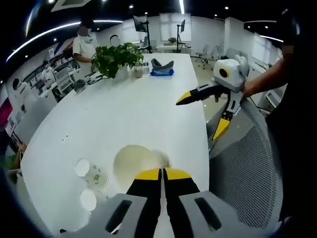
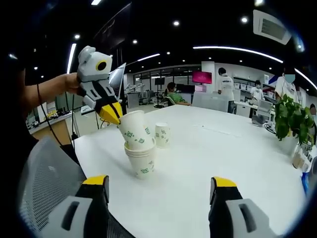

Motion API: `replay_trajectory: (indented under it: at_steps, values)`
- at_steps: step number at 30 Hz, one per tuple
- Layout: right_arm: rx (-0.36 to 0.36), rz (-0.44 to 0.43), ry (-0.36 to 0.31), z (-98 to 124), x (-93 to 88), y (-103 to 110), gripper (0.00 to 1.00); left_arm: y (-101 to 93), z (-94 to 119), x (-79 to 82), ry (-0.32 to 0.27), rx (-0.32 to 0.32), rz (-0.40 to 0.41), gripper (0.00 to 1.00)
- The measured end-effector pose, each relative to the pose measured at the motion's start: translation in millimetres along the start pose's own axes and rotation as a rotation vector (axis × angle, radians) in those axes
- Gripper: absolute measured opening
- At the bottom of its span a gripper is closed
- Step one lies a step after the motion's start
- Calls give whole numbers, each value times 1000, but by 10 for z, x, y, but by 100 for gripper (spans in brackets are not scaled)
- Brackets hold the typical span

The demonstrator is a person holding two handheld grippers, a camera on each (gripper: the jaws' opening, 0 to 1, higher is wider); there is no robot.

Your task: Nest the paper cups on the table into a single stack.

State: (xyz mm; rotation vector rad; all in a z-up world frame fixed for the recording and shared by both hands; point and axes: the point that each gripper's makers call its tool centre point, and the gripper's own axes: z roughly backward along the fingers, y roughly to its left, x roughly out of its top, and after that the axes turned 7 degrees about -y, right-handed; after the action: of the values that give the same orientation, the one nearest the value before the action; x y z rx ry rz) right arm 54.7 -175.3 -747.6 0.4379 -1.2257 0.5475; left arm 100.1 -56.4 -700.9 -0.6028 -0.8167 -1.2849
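Note:
My left gripper (image 1: pixel 162 171) is shut on the rim of a white paper cup (image 1: pixel 132 161) whose wide mouth shows just beyond its jaws. In the right gripper view, the left gripper (image 2: pixel 110 113) holds that green-printed cup (image 2: pixel 134 130) tilted, its base sitting in the top of a short cup stack (image 2: pixel 141 162). A single cup (image 2: pixel 162 135) stands upright just behind the stack. Two more cups (image 1: pixel 92 174) (image 1: pixel 88 200) stand to the left in the left gripper view. My right gripper (image 2: pixel 159 182) is open and holds nothing, a short way from the stack; the right gripper (image 1: pixel 198 118) hangs over the table's right edge.
The long white table (image 1: pixel 148 104) carries a potted plant (image 1: pixel 116 57), small jars and a blue object (image 1: pixel 162 69) at its far end. A grey mesh chair (image 1: pixel 247 148) stands at the near edge. People sit and stand at desks beyond the table.

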Motion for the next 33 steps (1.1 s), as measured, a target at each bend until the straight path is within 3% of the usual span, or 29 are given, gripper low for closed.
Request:
replay_trajectory:
  at_steps: [4, 14, 25, 33]
  values:
    - [5, 4, 5, -1, -12, 12, 85, 9, 17, -9, 36, -3, -34, 0]
    - [9, 11, 8, -2, -16, 21, 85, 0, -65, -26, 38, -21, -44, 0]
    - [2, 17, 9, 1, -28, 3, 85, -118, -310, -45, 8, -90, 14, 0]
    - [5, 23, 15, -2, -39, 12, 85, -135, -518, -145, -20, -108, 70, 0]
